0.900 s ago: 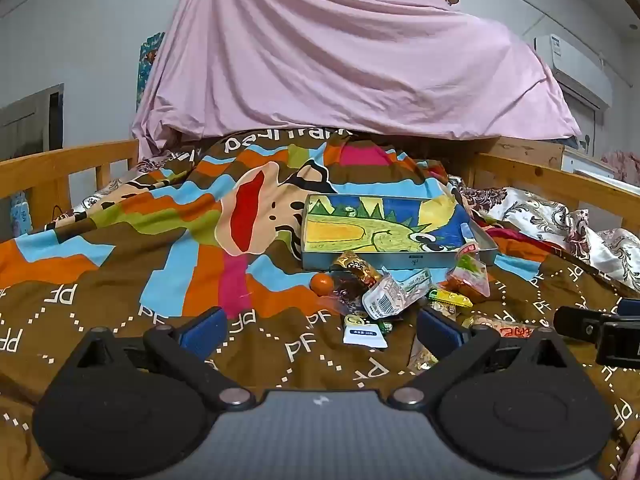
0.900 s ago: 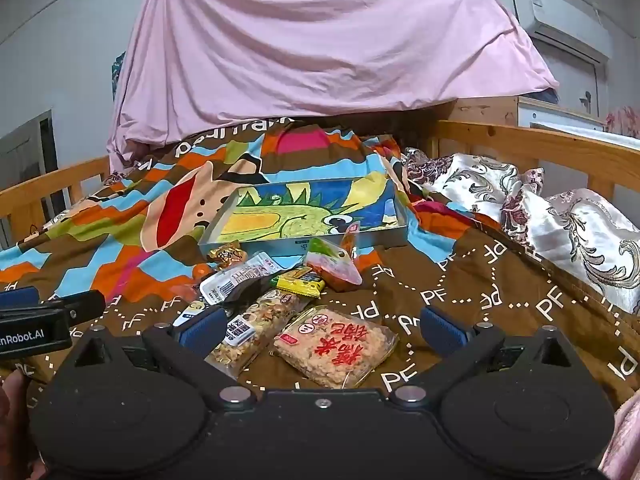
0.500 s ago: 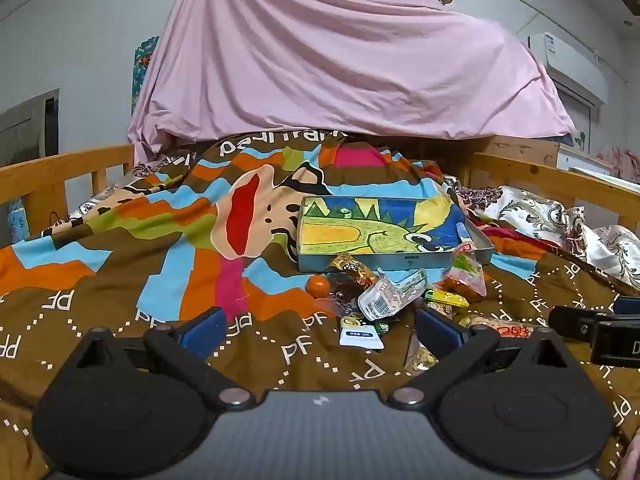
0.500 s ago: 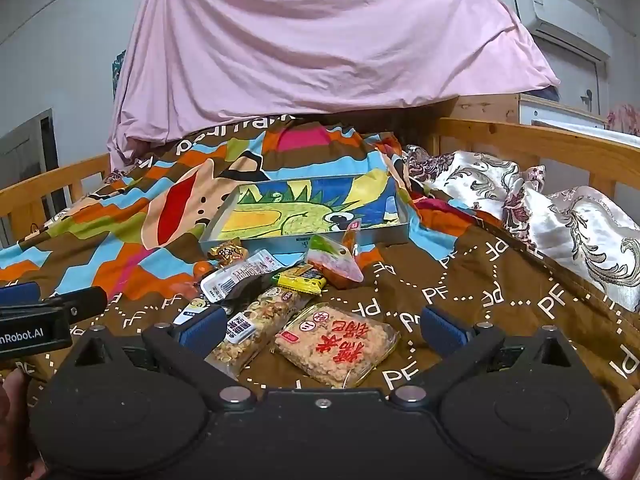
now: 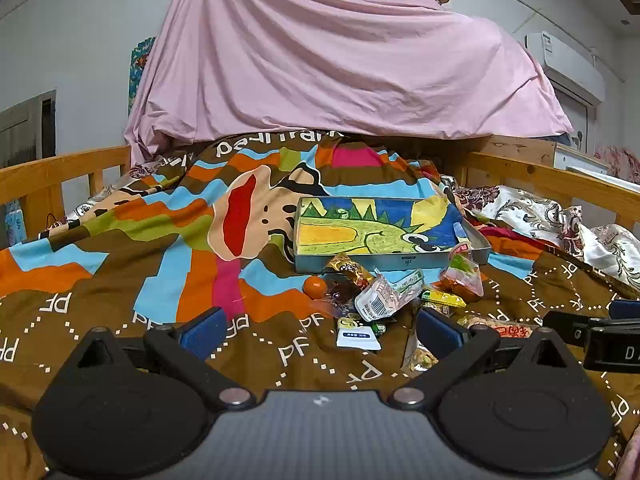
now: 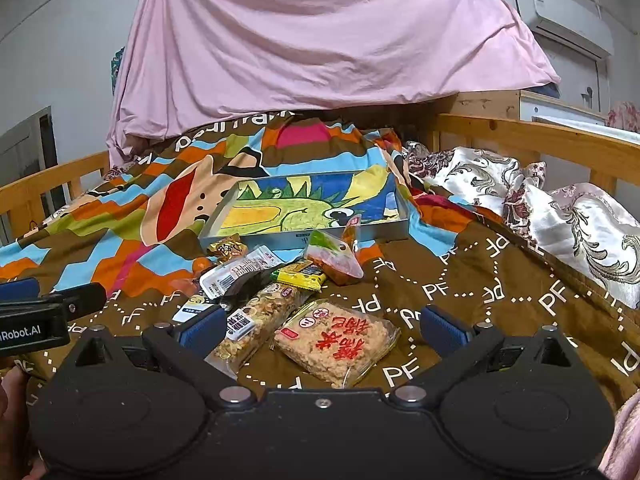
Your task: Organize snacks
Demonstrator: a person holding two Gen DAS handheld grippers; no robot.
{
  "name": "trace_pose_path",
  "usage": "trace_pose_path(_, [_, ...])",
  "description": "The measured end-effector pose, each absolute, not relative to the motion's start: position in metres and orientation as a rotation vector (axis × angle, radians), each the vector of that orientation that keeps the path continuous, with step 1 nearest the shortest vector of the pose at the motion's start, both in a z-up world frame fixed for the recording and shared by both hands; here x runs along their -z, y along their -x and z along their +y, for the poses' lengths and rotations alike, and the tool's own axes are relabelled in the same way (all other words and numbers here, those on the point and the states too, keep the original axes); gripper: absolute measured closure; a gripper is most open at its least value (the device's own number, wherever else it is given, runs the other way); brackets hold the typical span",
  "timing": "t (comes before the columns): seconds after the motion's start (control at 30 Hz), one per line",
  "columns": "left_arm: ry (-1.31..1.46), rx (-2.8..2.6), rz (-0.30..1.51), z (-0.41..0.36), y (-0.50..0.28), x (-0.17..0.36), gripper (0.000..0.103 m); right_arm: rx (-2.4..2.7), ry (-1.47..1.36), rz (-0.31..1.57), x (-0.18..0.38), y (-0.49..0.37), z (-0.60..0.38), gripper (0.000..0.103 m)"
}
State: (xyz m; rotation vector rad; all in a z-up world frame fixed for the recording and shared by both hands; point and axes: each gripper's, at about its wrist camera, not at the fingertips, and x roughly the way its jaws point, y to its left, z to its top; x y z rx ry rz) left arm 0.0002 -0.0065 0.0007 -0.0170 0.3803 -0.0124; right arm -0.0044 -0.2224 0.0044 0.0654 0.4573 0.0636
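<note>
A pile of wrapped snacks lies on the patterned bedspread in front of a shallow grey tray [image 5: 478, 240] with a dinosaur drawing inside, also seen in the right wrist view [image 6: 402, 222]. The pile includes a small orange ball [image 5: 315, 287], a white barcode packet [image 5: 384, 295], a puffed-rice cake pack [image 6: 336, 340], a nut bar [image 6: 256, 322] and a red-green pouch [image 6: 334, 256]. My left gripper [image 5: 322, 330] is open and empty, near the white sachet [image 5: 357, 338]. My right gripper [image 6: 320, 326] is open and empty, straddling the rice cake and nut bar.
Wooden bed rails [image 5: 60, 184] run along both sides [image 6: 540, 140]. A pink sheet [image 5: 340, 60] drapes the far end. A floral satin quilt [image 6: 560, 216] is bunched at the right. Each gripper shows at the edge of the other's view [image 5: 600, 336] [image 6: 36, 316].
Both grippers have eased slightly back and up; the snacks and tray sit a touch lower in view. Nothing was grasped or moved.
</note>
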Motion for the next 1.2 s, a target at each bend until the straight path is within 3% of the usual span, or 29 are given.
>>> trace_pose_path(1.2, [0.021,0.014,0.382,-0.0044,-0.001,-0.0034,0.0,-0.058,-0.067,0.464,-0.0007,0.0035,-0.2234,0.0])
